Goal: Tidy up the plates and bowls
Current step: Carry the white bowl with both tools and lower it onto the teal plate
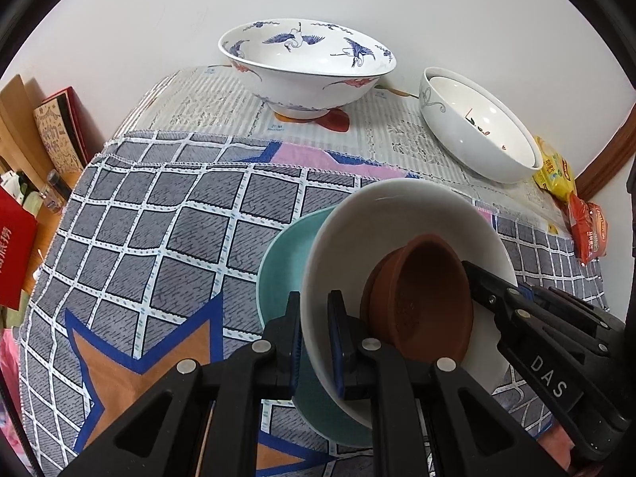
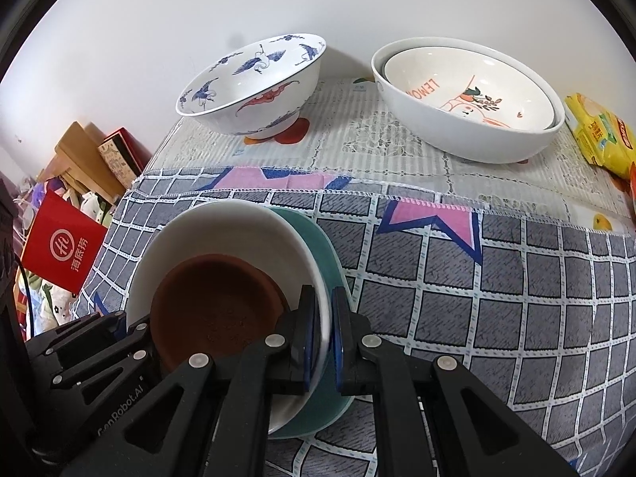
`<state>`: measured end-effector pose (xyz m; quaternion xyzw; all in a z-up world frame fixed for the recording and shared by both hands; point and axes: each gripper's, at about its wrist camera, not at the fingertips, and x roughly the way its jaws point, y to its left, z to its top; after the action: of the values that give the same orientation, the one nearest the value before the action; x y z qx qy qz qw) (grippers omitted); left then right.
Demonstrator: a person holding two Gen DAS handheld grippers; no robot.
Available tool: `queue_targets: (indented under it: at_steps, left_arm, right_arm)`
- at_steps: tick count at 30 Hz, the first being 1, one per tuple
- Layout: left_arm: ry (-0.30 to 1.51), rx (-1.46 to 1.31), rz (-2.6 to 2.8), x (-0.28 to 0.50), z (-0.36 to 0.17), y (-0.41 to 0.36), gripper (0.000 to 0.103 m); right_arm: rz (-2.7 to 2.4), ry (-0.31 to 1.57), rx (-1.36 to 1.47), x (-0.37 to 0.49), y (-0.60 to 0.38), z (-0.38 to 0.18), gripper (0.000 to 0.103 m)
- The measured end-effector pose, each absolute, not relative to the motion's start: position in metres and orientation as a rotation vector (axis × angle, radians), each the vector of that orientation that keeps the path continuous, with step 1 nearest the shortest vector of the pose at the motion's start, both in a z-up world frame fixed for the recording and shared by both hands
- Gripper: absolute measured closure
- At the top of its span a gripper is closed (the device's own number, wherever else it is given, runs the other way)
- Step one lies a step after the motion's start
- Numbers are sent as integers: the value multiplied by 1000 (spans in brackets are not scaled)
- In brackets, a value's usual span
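Observation:
A stack sits close in front on the checked cloth: a teal plate [image 1: 278, 262], a white bowl [image 1: 397, 214] on it, and a brown clay saucer [image 1: 421, 298] inside the bowl. My left gripper [image 1: 316, 338] is shut on the left rim of the white bowl. My right gripper [image 2: 322, 338] is shut on the right rims of the white bowl [image 2: 222, 222] and teal plate [image 2: 322, 246] together; the brown saucer [image 2: 214, 306] lies just left of it. The right gripper also shows in the left wrist view [image 1: 528, 318].
A blue crane-pattern bowl [image 1: 306, 63] stands at the back by the wall. Two nested white bowls [image 2: 469, 99] stand back right. Yellow and orange snack packets [image 2: 600, 135] lie at the right edge. A red bag [image 2: 59, 246] and boxes sit off the table's left side.

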<state>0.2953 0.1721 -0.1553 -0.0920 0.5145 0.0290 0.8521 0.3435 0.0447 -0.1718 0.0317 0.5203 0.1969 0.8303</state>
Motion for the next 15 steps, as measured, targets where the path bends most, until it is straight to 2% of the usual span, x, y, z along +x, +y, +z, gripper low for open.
queue_targets:
  at_steps: [15]
  left_arm:
    - [1082,-206,57,289,-151,172,87]
  right_arm:
    - [461,1076,54,338,38,-161,93]
